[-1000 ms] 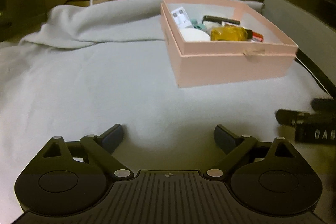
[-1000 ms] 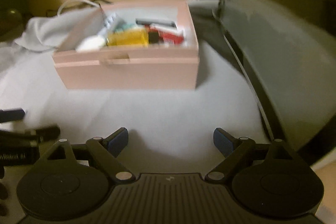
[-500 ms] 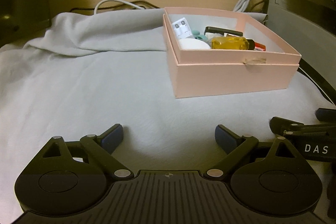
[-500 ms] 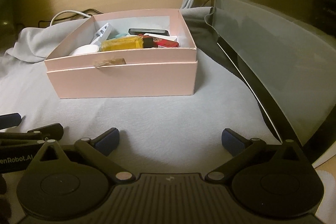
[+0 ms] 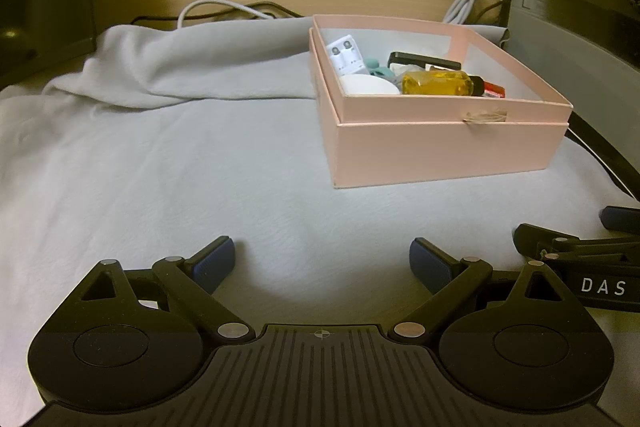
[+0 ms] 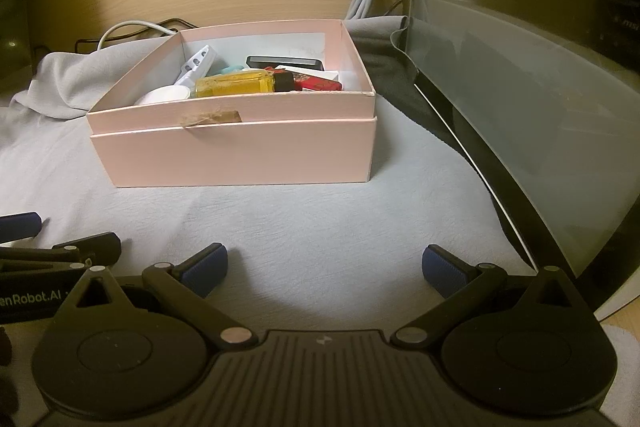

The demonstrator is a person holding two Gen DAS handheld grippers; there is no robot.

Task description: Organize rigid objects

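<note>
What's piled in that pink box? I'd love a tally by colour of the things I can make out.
White: 2, the battery pack and the round lid
Yellow: 1, the liquid bottle
Black: 1, the flat bar
Red: 1, the small packet
Teal: 1, partly hidden
Total: 6

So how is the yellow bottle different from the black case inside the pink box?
The yellow bottle is see-through, lies on its side and sits nearer the front wall; the black case is opaque, flat and farther back. Both are in the pink box.
</note>
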